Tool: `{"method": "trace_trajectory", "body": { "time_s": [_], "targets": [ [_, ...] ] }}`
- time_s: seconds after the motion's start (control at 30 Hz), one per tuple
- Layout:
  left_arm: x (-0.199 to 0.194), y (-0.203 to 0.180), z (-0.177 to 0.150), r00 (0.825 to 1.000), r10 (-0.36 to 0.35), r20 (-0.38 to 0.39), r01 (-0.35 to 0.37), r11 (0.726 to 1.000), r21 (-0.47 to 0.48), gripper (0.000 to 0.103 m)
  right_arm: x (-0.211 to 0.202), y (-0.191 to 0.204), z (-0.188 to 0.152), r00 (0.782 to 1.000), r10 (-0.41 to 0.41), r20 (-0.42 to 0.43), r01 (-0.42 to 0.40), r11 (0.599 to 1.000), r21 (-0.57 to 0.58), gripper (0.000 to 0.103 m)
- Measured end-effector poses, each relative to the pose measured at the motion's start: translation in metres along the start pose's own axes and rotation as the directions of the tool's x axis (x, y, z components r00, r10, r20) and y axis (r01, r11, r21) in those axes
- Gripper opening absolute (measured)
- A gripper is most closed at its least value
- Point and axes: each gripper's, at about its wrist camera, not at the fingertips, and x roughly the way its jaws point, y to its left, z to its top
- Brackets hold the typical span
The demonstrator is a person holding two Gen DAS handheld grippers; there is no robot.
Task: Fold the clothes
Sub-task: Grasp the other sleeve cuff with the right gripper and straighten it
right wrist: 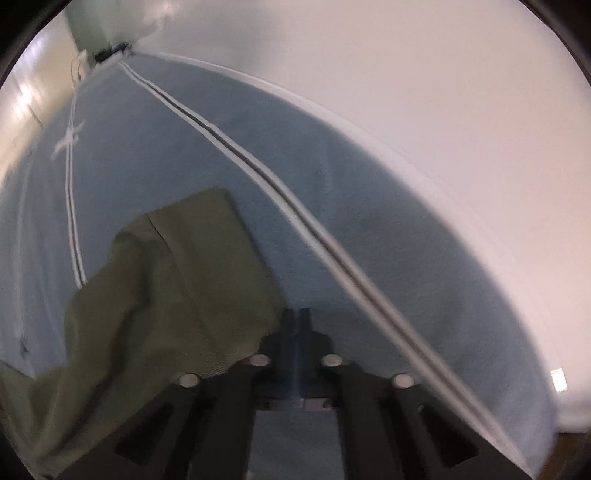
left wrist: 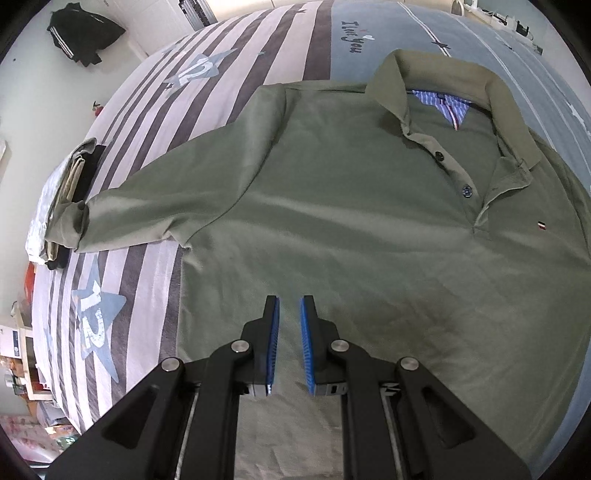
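An olive green polo shirt (left wrist: 351, 206) lies face up and spread flat on the bed. Its collar (left wrist: 443, 85) points to the far right and one long sleeve (left wrist: 166, 199) stretches out to the left. My left gripper (left wrist: 290, 301) hovers over the shirt's lower body with its blue pads (left wrist: 274, 332) almost together, a slim gap between them and no cloth pinched. In the blurred right wrist view, my right gripper (right wrist: 295, 314) is shut over the blue bedspread. The shirt's other sleeve (right wrist: 166, 277) lies just left of its fingers, and I see no cloth between them.
A stack of folded clothes (left wrist: 70, 192) sits at the bed's left edge under the sleeve cuff. A black garment (left wrist: 81, 33) lies on the floor beyond. The bedspread (left wrist: 240, 74) is striped with stars, and blue (right wrist: 369, 240) on the right toward a white wall (right wrist: 406, 92).
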Motion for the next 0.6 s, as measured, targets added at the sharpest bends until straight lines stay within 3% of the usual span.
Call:
{"method": "trace_trajectory", "body": {
  "time_s": [0.13,0.27,0.3,0.37,0.43,0.5,0.6],
  "targets": [
    [-0.007,-0.003,0.002,1.0,-0.008,0.015,0.008,1.0,-0.006,0.01,-0.034,-0.025,-0.006,0.997,-0.054,0.049,0.053,0.998,0.025,0.0],
    [-0.008,-0.005,0.003,1.0,-0.016,0.016,0.016,1.0,-0.009,0.01,-0.04,-0.046,-0.006,1.0,-0.006,0.014,0.005,0.997,0.08,0.002],
    [-0.008,-0.006,0.003,1.0,-0.013,0.011,0.013,1.0,-0.024,0.01,-0.033,-0.041,0.0,1.0,0.015,-0.011,-0.014,0.997,0.081,0.006],
    [-0.009,-0.008,0.003,1.0,-0.01,0.004,0.01,0.999,-0.038,0.01,-0.025,-0.027,0.007,0.999,0.045,-0.029,-0.043,0.997,0.065,0.036],
    [-0.01,-0.011,0.002,1.0,-0.009,0.006,0.01,1.0,-0.025,0.01,-0.02,-0.008,0.011,0.995,0.1,-0.006,-0.099,0.994,0.054,0.053],
    [-0.01,-0.015,0.001,1.0,-0.003,0.01,0.003,1.0,-0.002,0.01,-0.014,0.009,0.017,0.99,0.144,0.0,-0.143,0.988,0.064,0.059],
    [-0.008,-0.019,0.0,1.0,0.001,0.004,-0.001,1.0,0.013,0.01,0.006,0.036,0.025,0.994,0.103,-0.042,-0.101,0.994,0.043,0.062]
  ]
}}
